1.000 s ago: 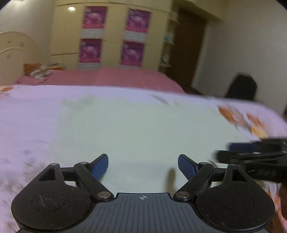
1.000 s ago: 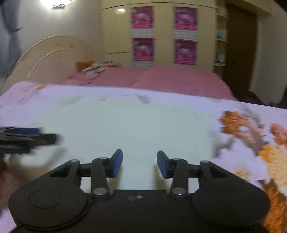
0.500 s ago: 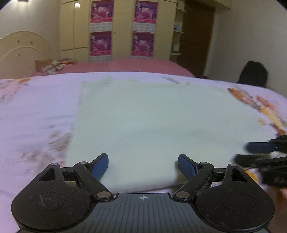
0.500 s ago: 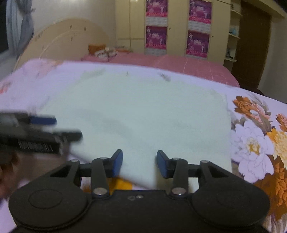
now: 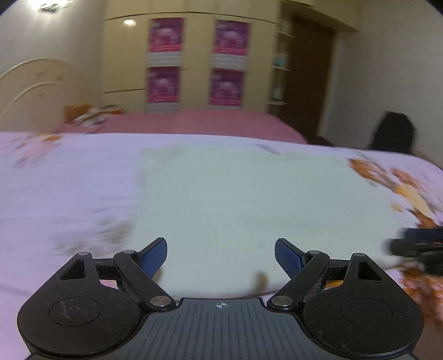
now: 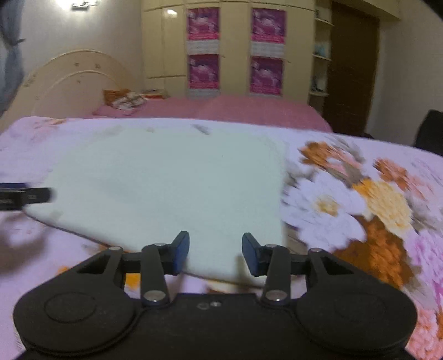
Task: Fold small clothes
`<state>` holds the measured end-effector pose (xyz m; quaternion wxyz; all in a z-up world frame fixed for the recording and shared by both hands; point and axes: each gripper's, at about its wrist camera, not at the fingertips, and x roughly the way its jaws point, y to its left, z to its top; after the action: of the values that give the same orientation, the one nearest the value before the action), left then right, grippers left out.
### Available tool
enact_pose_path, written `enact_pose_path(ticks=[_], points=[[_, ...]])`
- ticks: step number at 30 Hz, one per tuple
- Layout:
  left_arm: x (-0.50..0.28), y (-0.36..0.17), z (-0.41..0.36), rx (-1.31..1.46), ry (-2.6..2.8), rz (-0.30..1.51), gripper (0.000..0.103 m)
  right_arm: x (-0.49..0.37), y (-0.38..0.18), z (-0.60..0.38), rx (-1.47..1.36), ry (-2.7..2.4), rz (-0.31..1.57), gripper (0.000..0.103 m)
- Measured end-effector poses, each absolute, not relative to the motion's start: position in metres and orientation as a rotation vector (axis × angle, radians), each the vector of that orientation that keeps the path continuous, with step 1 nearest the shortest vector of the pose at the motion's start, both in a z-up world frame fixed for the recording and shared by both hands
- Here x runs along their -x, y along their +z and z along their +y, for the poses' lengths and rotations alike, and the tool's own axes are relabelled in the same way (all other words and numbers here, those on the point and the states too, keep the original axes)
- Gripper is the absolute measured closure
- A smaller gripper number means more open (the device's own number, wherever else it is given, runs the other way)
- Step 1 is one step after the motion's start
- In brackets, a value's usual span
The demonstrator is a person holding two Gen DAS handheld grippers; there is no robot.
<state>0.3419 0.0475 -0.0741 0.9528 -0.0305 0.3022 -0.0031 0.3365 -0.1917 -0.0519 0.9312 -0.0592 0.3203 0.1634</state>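
1. The pale green cloth point(image 5: 249, 199) lies flat on the flowered bedspread point(image 6: 360, 199).
2. The left gripper point(image 5: 221, 256) stands wide over the cloth's near edge, nothing clamped.
3. The right gripper point(image 6: 215, 253), narrower and empty, is at the cloth's near right corner.

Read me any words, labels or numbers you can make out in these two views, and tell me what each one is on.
No text can be read in either view.
Four magenta posters on the wardrobe doors: any print is too blurred.
The crosshair mark on the left gripper's body is a symbol, not lettering.
The pale cloth shows no label.
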Motion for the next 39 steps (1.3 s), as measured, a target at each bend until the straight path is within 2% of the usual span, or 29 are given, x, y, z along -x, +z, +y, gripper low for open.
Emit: enact_pose_path(ticks=[4,5,8,11,14,24,29,32,34,35,36,37,39], points=[[-0.364,-0.098,0.014,-0.003,-0.04,0.732,0.018,-0.341,-0.063,-0.165,0.175,0.382,0.685,0.06],[-0.362,-0.106,0.013,-0.005,-0.035,0.72,0.012,-0.343,-0.07,-0.162,0.191,0.377,0.71,0.06],[-0.36,-0.095,0.02,0.008,-0.024,0.725,0.012,-0.345,-0.074,-0.165,0.182,0.36,0.73,0.06],[-0.354,-0.098,0.027,0.0,0.003,0.743,0.012,-0.336,-0.061,-0.177,0.152,0.335,0.663,0.06],[-0.353,-0.104,0.03,0.008,-0.003,0.748,0.011,-0.347,-0.077,-0.188,0.127,0.283,0.751,0.06],[-0.344,-0.101,0.025,-0.044,0.002,0.767,0.011,-0.342,-0.078,-0.189,0.16,0.293,0.751,0.058],[-0.319,-0.079,0.042,0.064,0.047,0.694,0.011,-0.34,-0.062,-0.201,0.072,0.286,0.738,0.058],[-0.298,-0.077,0.068,0.254,0.113,0.647,0.012,-0.333,-0.057,-0.21,0.045,0.281,0.724,0.062],[-0.29,-0.088,0.091,0.487,0.105,0.657,0.037,-0.33,-0.052,-0.215,0.018,0.299,0.714,0.063],[-0.292,-0.099,0.103,0.626,0.094,0.691,0.056,-0.329,-0.05,-0.217,0.009,0.306,0.707,0.065],[-0.293,-0.112,0.113,0.752,0.101,0.713,0.061,-0.329,-0.047,-0.218,0.001,0.314,0.701,0.071],[-0.291,-0.118,0.12,0.827,0.117,0.675,0.061,-0.329,-0.044,-0.218,-0.011,0.327,0.697,0.077],[-0.293,-0.125,0.128,0.939,0.141,0.64,0.061,-0.332,-0.039,-0.218,-0.039,0.352,0.691,0.079]])
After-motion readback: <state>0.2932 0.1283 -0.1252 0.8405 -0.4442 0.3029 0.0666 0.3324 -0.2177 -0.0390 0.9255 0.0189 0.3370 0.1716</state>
